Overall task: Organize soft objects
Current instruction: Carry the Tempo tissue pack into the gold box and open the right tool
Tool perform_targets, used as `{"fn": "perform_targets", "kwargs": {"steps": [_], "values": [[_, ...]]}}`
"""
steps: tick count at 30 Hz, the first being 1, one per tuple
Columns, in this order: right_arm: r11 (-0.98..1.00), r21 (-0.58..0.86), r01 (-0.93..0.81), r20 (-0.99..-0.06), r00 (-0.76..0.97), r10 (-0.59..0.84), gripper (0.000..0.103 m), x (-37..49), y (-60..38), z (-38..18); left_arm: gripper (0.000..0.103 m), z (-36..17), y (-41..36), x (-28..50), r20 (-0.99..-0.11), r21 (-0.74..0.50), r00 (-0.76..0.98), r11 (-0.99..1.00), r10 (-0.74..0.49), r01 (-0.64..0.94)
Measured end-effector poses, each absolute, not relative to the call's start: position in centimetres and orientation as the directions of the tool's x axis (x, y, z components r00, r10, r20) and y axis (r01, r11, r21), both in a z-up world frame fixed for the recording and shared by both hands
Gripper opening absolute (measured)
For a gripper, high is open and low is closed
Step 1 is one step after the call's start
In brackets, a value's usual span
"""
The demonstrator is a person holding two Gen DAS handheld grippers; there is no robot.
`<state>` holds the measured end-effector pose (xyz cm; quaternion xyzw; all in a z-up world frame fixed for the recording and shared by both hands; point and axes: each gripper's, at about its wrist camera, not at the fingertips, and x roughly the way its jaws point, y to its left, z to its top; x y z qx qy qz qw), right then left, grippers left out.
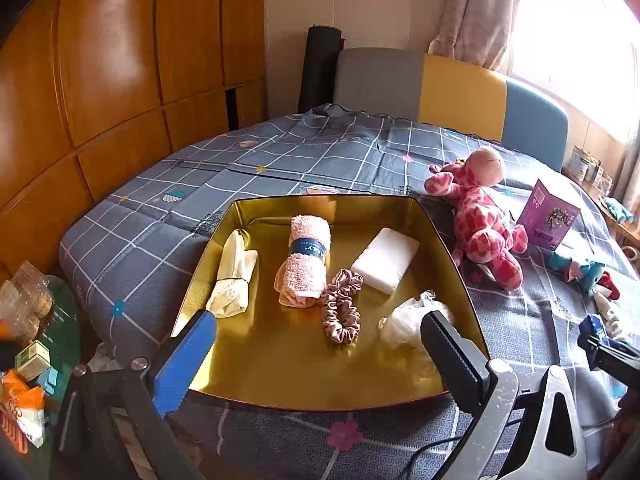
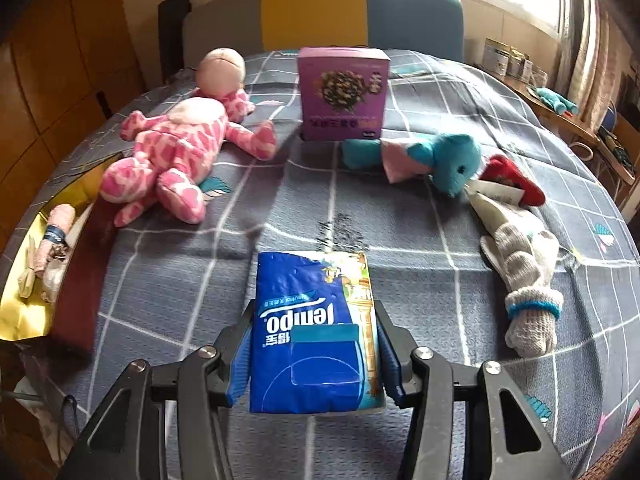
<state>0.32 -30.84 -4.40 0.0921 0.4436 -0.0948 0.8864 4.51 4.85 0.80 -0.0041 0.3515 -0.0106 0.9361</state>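
A gold tray (image 1: 256, 384) lies on the bed and holds a rolled pink towel (image 1: 306, 264), a cream cloth (image 1: 234, 276), a white sponge block (image 1: 386, 260), a pink scrunchie (image 1: 340, 306) and a crumpled white plastic bag (image 1: 406, 322). My left gripper (image 1: 320, 344) is open and empty over the tray's near edge. My right gripper (image 2: 314, 354) is shut on a blue Tempo tissue pack (image 2: 316, 332), held just above the bedspread. A pink spotted plush (image 2: 180, 148), a blue plush (image 2: 436, 160) and white knit gloves (image 2: 528, 280) lie on the bed.
A purple box (image 2: 344, 94) stands upright at the back of the bed. A red item (image 2: 512, 180) lies by the blue plush. The tray's edge (image 2: 20, 320) shows at the far left of the right wrist view. Clutter (image 1: 28, 340) sits on a side table to the left.
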Motion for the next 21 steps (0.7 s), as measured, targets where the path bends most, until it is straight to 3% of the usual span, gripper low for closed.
{"fn": "perform_targets", "kwargs": {"steps": [10, 21], "values": [[0.980, 0.186, -0.068, -0.793, 0.579, 0.190, 0.052, 4.6, -19.5, -1.1, 0.103, 1.8, 6.1, 3.8, -0.637, -0.018, 0.771, 1.000, -0.011, 0.000], [0.943, 0.155, -0.295, -0.797, 0.527, 0.296, 0.052, 9.4, -7.6, -2.2, 0.103, 1.9, 8.8, 4.6, -0.628, -0.024, 0.777, 0.997, 0.046, -0.078]]}}
